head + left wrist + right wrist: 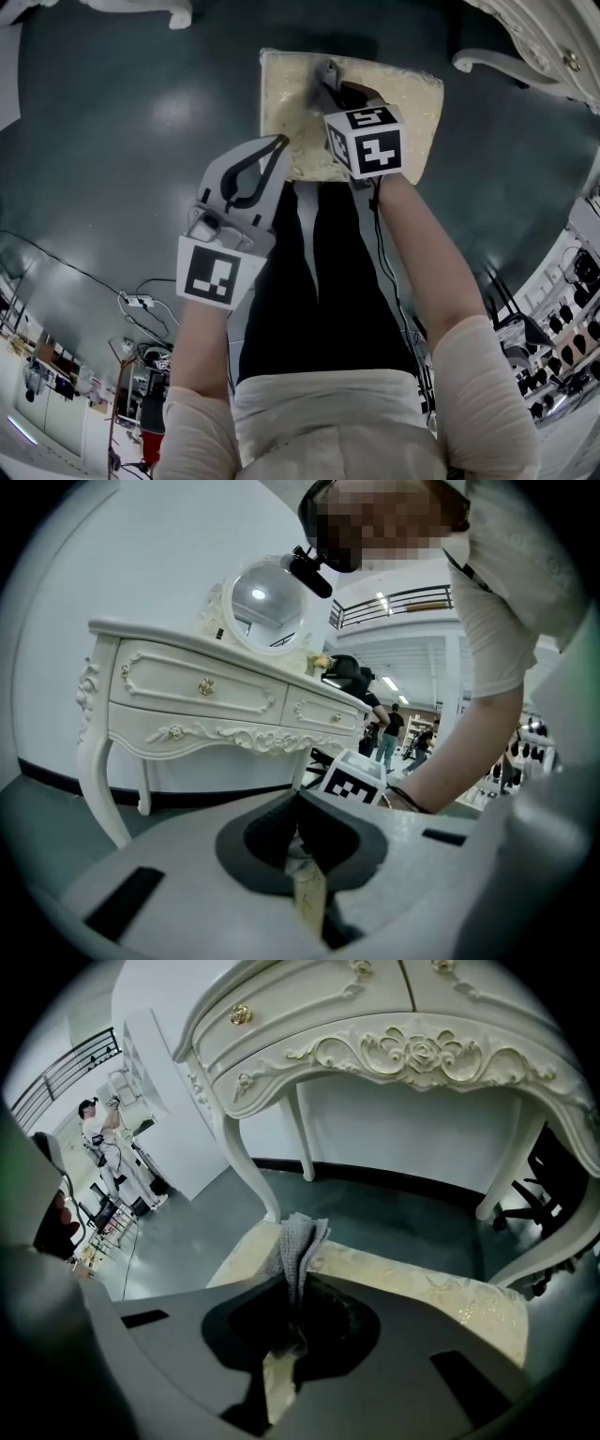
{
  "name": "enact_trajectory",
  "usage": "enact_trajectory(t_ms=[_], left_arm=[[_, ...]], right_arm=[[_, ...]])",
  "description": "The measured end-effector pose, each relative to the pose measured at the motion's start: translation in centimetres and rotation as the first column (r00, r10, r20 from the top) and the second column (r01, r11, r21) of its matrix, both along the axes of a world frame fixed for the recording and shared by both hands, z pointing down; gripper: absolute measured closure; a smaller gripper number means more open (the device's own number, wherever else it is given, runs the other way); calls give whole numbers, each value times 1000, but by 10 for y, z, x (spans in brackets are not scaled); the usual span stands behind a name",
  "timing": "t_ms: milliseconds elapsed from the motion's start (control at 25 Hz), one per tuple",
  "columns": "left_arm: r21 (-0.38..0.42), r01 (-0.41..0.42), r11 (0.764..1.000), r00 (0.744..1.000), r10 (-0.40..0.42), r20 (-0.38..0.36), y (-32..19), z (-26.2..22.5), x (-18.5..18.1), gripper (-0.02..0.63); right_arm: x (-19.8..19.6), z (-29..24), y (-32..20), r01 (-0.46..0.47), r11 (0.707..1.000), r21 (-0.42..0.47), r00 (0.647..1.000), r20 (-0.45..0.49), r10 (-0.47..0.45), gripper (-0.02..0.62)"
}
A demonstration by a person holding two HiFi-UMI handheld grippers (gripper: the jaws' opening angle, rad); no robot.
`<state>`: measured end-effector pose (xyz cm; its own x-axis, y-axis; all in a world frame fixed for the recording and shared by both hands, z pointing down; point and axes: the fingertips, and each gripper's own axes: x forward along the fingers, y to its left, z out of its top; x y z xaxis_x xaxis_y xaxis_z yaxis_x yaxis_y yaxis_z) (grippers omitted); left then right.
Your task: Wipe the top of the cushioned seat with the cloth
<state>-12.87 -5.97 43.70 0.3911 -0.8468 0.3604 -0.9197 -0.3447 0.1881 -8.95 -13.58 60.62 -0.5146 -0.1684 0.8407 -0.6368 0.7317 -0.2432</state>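
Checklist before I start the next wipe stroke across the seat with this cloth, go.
1. Cloth gripped: ok. The right gripper is shut on the cloth.
2. Cloth over the target: ok. It hangs above the cushioned seat.
3. Cloth pressed onto the seat top: cannot tell; the contact spot does not show.
4. Left gripper out of the path: cannot tell. It is shut and empty, but in the head view its tip shows over the seat's near left corner.
5. Seat top free of other things: ok for the part that shows.
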Motion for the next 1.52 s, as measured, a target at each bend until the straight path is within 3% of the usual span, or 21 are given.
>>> enact_trajectory(t_ms=[600, 1080, 1520], left_arm=[[-4, 24, 1000, 1000, -24, 12, -31, 3, 61, 604], [-25, -41, 999, 999, 41, 2, -49, 6, 123, 604], [-40, -67, 997, 998, 66, -4, -61, 16, 155, 604]], right_arm=[[72, 1, -30, 7, 1000, -2, 1000, -4, -7, 568], [156, 3, -56, -73, 997, 17, 996, -44, 74, 568], [210, 9, -66, -118, 991, 68, 985, -118, 126, 568]])
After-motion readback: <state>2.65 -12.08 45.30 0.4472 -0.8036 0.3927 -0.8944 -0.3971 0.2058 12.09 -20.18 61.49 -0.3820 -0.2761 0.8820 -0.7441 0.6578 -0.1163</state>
